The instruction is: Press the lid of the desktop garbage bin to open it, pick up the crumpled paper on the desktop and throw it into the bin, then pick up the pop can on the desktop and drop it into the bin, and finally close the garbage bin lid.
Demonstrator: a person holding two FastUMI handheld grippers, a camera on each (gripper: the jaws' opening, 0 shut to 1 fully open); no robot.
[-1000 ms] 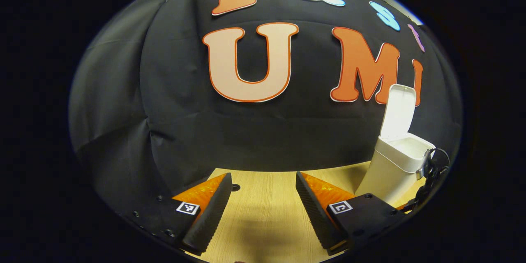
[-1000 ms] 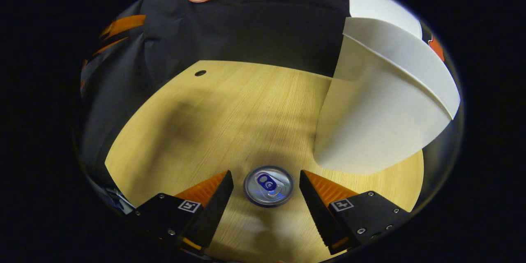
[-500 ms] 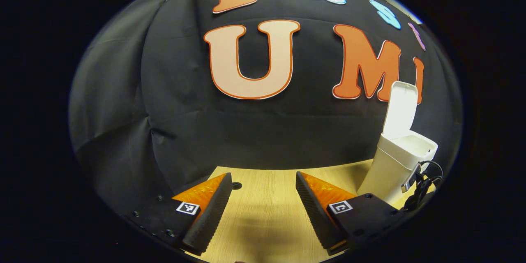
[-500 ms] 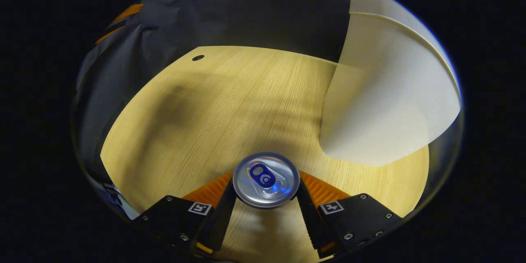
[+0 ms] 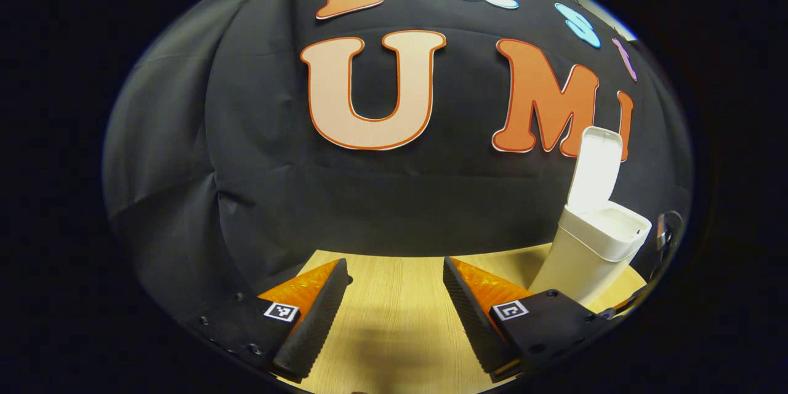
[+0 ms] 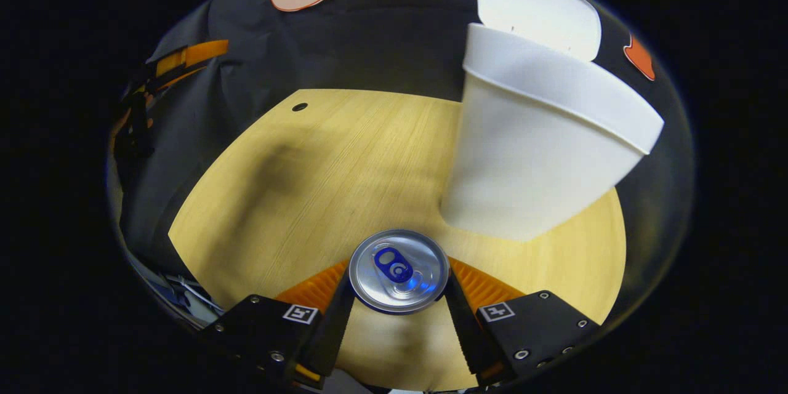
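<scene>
In the right gripper view, a pop can (image 6: 399,271) with a silver top and blue tab stands upright between my fingers; my right gripper (image 6: 399,308) is shut on it, lifted off the wooden table (image 6: 308,184). The white bin (image 6: 535,154) stands just ahead and to the right, its lid (image 6: 532,6) raised. In the left gripper view, my left gripper (image 5: 394,308) hangs open over the table with nothing between its fingers. The same bin (image 5: 594,252) stands far to its right with the lid (image 5: 596,169) upright.
A small dark hole (image 6: 300,107) marks the table's far left part. Black cloth walls the booth behind the table. In the right gripper view the other gripper's orange and black body (image 6: 166,68) shows at the far left.
My right gripper closed on the pop can and has risen with it, so the bin now looks lower and smaller. The left gripper stayed open and barely shifted.
</scene>
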